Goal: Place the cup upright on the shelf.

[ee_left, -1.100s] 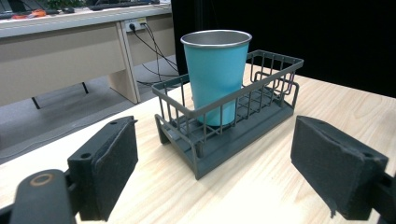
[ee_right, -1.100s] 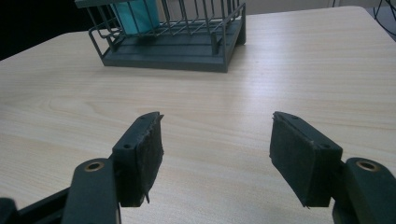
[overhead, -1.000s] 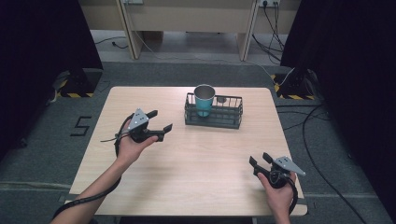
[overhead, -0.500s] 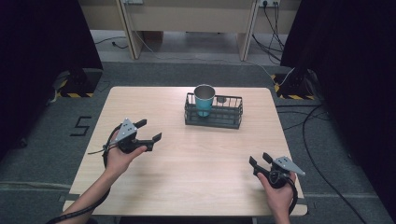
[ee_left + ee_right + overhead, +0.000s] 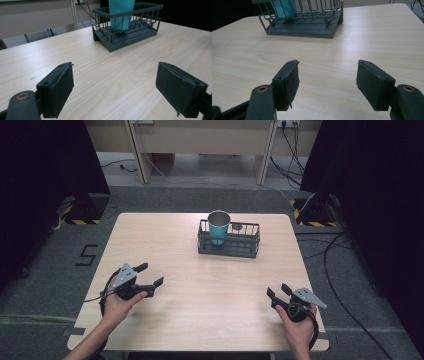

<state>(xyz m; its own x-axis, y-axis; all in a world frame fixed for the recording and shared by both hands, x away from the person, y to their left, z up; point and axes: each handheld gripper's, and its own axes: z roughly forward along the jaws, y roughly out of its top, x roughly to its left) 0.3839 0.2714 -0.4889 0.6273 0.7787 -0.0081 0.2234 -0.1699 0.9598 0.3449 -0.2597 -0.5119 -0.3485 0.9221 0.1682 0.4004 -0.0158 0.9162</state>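
Note:
A teal cup with a metal rim [image 5: 218,226] stands upright in the left end of a dark wire basket [image 5: 231,249] at the back middle of the wooden table [image 5: 210,295]. My left gripper [image 5: 151,274] is held low over the table's front left, jaws wide open with nothing between them. In the left gripper view its jaws [image 5: 115,87] point toward the basket [image 5: 125,37] and cup [image 5: 121,12]. My right gripper [image 5: 277,290] rests at the front right, open and empty. The right gripper view [image 5: 327,77] also faces the basket [image 5: 307,27] and cup [image 5: 282,6].
A small dark round thing lies in the basket's right part [image 5: 236,226]. Bare table surface lies between both grippers and the basket. Cables run over the floor to the right of the table [image 5: 345,265]. A number mark is on the floor at left [image 5: 87,255].
My left gripper has moved back toward the person and to the left, sinking closer to the table. The right gripper has stayed where it was.

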